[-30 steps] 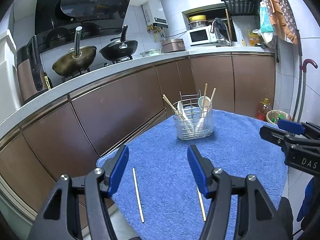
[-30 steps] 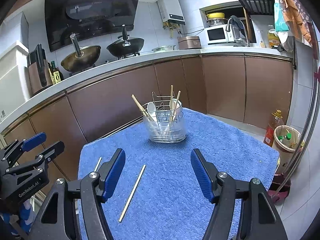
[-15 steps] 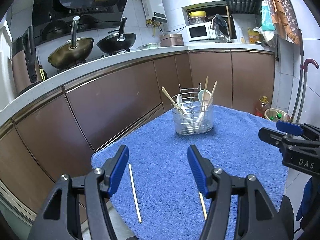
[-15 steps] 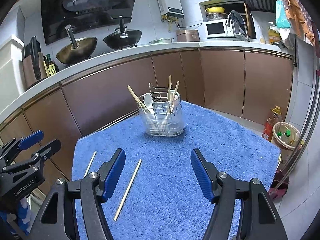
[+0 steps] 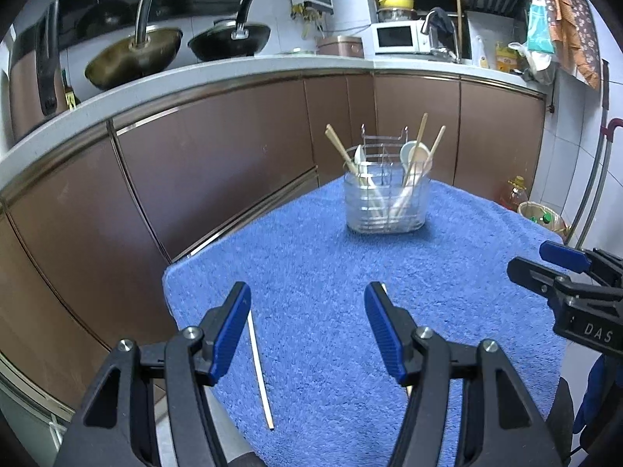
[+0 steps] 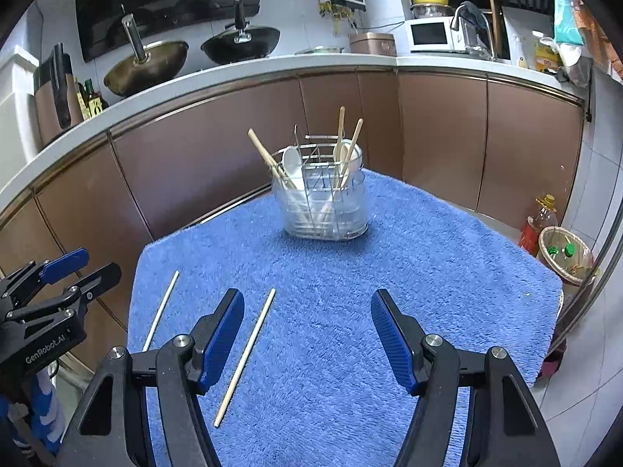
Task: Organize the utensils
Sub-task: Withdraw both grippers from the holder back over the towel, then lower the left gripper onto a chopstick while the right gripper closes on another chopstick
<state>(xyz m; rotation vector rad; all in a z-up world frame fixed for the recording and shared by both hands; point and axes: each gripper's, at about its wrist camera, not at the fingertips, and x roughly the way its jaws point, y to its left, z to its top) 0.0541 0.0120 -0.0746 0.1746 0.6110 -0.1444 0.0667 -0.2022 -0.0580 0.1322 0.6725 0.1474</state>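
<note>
A clear utensil holder (image 5: 386, 200) (image 6: 326, 202) with a wire frame stands at the far side of the blue towel (image 5: 331, 272) (image 6: 350, 272); it holds chopsticks and pale spoons. Two loose wooden chopsticks lie on the near part of the towel. One chopstick (image 5: 260, 369) (image 6: 160, 311) lies near the towel's left edge, just right of my left gripper's left finger. The other chopstick (image 6: 246, 356) lies by my right gripper's left finger; in the left wrist view it is mostly hidden behind the right finger. My left gripper (image 5: 307, 307) and right gripper (image 6: 307, 311) both hover open and empty.
Brown cabinets under a white counter (image 5: 233, 74) curve behind the table, with two woks (image 5: 136, 54), a microwave (image 5: 395, 37) and a sink tap. A bin (image 6: 566, 255) and an oil bottle (image 6: 539, 223) stand on the floor at right.
Both grippers have moved forward and down toward the towel. The holder and chopsticks look nearer and larger. The jaws kept the same width.
</note>
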